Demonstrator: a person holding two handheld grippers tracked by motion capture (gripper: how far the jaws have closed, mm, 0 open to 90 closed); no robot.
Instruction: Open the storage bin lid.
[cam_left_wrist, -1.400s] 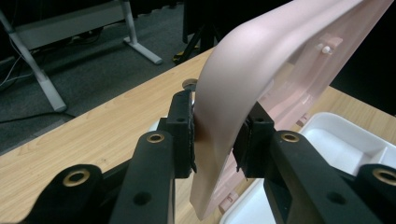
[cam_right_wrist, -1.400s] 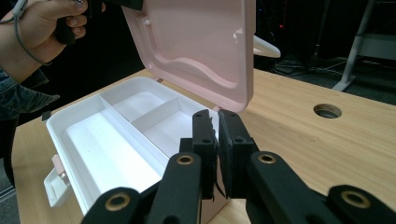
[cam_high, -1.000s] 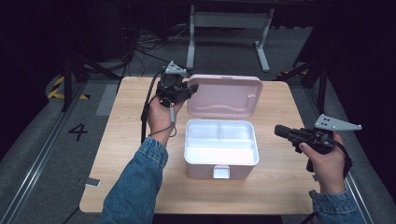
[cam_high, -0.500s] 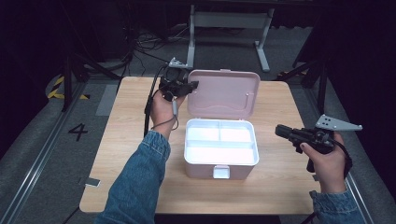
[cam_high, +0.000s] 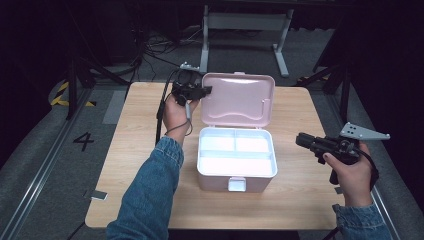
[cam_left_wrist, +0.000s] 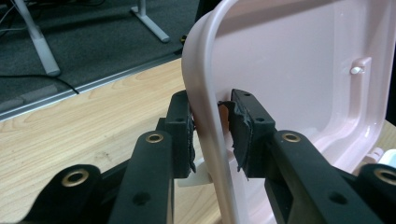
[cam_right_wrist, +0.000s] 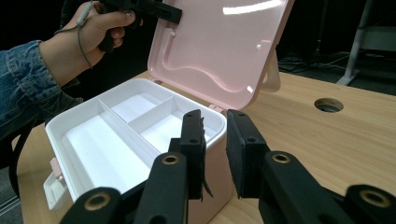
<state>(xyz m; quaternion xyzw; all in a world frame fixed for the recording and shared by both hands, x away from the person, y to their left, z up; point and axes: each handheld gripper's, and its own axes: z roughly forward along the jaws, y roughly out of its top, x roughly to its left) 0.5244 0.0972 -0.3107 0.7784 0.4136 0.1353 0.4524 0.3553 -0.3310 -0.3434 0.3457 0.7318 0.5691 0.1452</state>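
Two claws at work: left claw (cam_high: 200, 91) clenches the pink lid's (cam_high: 240, 100) nine-o'clock edge, nearest; right claw (cam_high: 303, 140), released, waits at three o'clock of the box (cam_high: 236, 172).

1. Your left tongs (cam_left_wrist: 212, 135) straddle the lid rim (cam_left_wrist: 205, 93); the rim hides whether the pads press it.
2. Lid (cam_left_wrist: 299, 70) cut off by top, right & bottom edges in left gripper view.
3. Box front (cam_right_wrist: 56, 186) & latch cut by the frame's lower-left edge in right gripper view.
4. Your right sleeve (cam_high: 362, 222) runs off the bottom in high view.
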